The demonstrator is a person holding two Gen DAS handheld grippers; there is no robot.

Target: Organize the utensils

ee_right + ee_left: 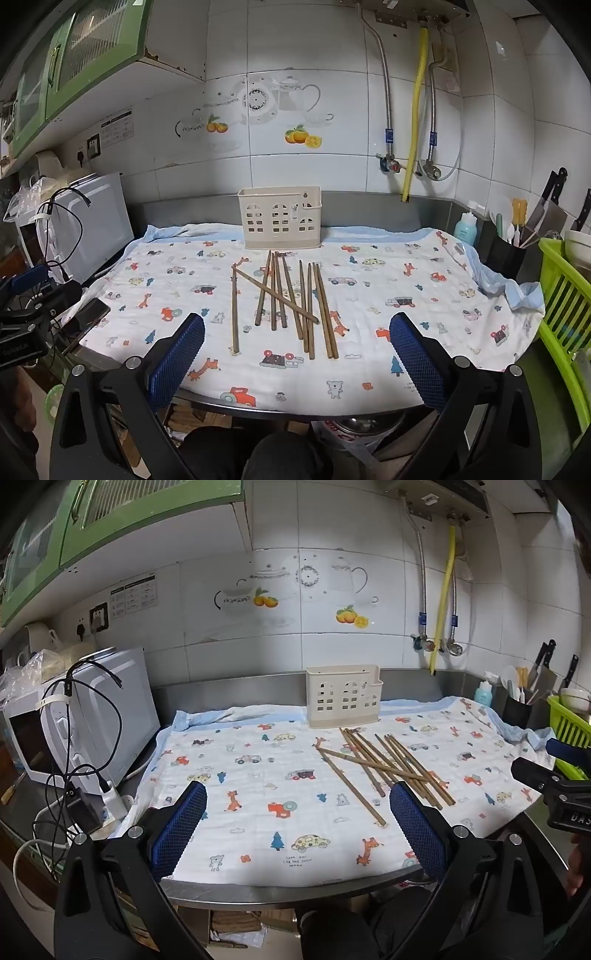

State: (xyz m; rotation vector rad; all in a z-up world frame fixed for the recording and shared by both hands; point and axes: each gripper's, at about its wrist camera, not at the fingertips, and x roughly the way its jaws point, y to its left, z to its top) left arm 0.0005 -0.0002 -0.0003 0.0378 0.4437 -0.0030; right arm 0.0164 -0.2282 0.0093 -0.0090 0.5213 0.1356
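Several brown wooden chopsticks lie loose on a cartoon-print cloth, one of them crossing the others at a slant. Behind them a cream plastic utensil holder stands upright and looks empty. My left gripper hovers open over the front of the cloth, left of the chopsticks, with nothing between its blue pads. My right gripper is also open and empty, with the chopsticks' near ends lying just ahead between its fingers. The right gripper's black body shows at the right edge of the left wrist view.
A white microwave with dangling cables stands at the left. At the right are a green dish rack, a black holder of utensils, knives and a blue bottle. A phone lies by the cloth's left edge.
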